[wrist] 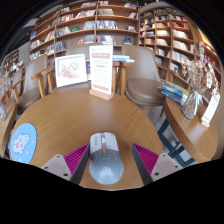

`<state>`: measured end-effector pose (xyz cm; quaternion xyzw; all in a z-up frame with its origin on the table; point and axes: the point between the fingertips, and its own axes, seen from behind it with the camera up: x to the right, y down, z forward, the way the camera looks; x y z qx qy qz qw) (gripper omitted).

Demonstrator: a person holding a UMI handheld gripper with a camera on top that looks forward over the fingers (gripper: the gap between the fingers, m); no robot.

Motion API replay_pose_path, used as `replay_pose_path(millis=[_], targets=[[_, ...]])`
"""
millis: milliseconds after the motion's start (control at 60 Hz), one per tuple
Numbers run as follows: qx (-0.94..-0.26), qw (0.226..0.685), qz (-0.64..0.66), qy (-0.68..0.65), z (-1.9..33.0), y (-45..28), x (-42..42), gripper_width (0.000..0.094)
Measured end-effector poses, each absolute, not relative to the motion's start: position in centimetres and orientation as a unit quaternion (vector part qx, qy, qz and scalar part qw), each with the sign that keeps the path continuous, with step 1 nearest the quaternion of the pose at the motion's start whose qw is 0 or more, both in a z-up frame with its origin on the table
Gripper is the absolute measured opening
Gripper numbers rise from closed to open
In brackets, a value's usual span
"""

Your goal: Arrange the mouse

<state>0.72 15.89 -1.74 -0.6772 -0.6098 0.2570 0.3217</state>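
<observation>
Gripper: the gripper [107,160] is seen with its two fingers spread wide, the magenta pads [74,157] standing clear at either side; nothing is pressed between them.
Mouse: a grey computer mouse [105,161] is seen lying on the table between the fingers, a gap left on each side; it rests on its own weight near the table's near edge, its narrow end turned away toward the far edge.
Progress: the mouse is judged not yet grasped; whether it is still to be taken up or has just been set down cannot be told; if a further placing is meant, that step is left.
Mat: a round blue mat [22,141] is seen at the table's left edge, well apart from the mouse.
Table: a round wooden table [65,110] is shown, largely bare; an upright sign card [101,72] stands at its far edge, a framed picture [71,69] beside it to the left.
Room: bookshelves [85,22] are lined along the back wall; a chair [143,82] is set beyond the table's right side; books [174,93] are stacked on a neighbouring surface to the right.
</observation>
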Motion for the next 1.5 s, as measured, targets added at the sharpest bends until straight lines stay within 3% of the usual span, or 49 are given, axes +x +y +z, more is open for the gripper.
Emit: replay_pose_path(millis=[117, 150, 183, 283, 483, 583, 667, 817, 1017, 1133, 1267, 1300, 1350, 1400, 1500], targets=[[-0.672, 0.321, 0.262, -0.613, -1.7, 15.6, 0.4, 0.0810], [-0.670, 0.317, 0.268, -0.616, -1.7, 15.2, 0.3, 0.0739], [-0.668, 0.305, 0.278, -0.619, -1.9, 14.4, 0.2, 0.0493], [-0.670, 0.309, 0.259, -0.623, -1.6, 14.5, 0.6, 0.0430], [-0.640, 0.340, 0.316, -0.613, 6.1, 9.3, 1.4, 0.0413], [-0.628, 0.311, 0.356, -0.618, 9.5, 2.9, 2.0, 0.0414], [-0.621, 0.295, 0.371, -0.625, 10.4, -2.8, 2.1, 0.0414], [-0.614, 0.255, 0.367, -0.651, 7.5, -12.0, 2.7, 0.0412], [-0.608, 0.253, 0.324, -0.680, 1.2, -16.8, 2.5, 0.0410], [-0.603, 0.258, 0.306, -0.690, -1.2, -17.7, 2.4, 0.0426], [-0.599, 0.274, 0.316, -0.684, -1.1, -17.9, 2.0, 0.0527], [-0.599, 0.275, 0.318, -0.682, -1.1, -17.9, 2.0, 0.0609], [-0.604, 0.276, 0.321, -0.675, -0.9, -17.8, 2.0, 0.0868], [-0.610, 0.277, 0.324, -0.668, -0.1, -17.5, 2.4, 0.0809], [-0.609, 0.288, 0.336, -0.659, 2.9, -16.4, 3.9, 0.0852]])
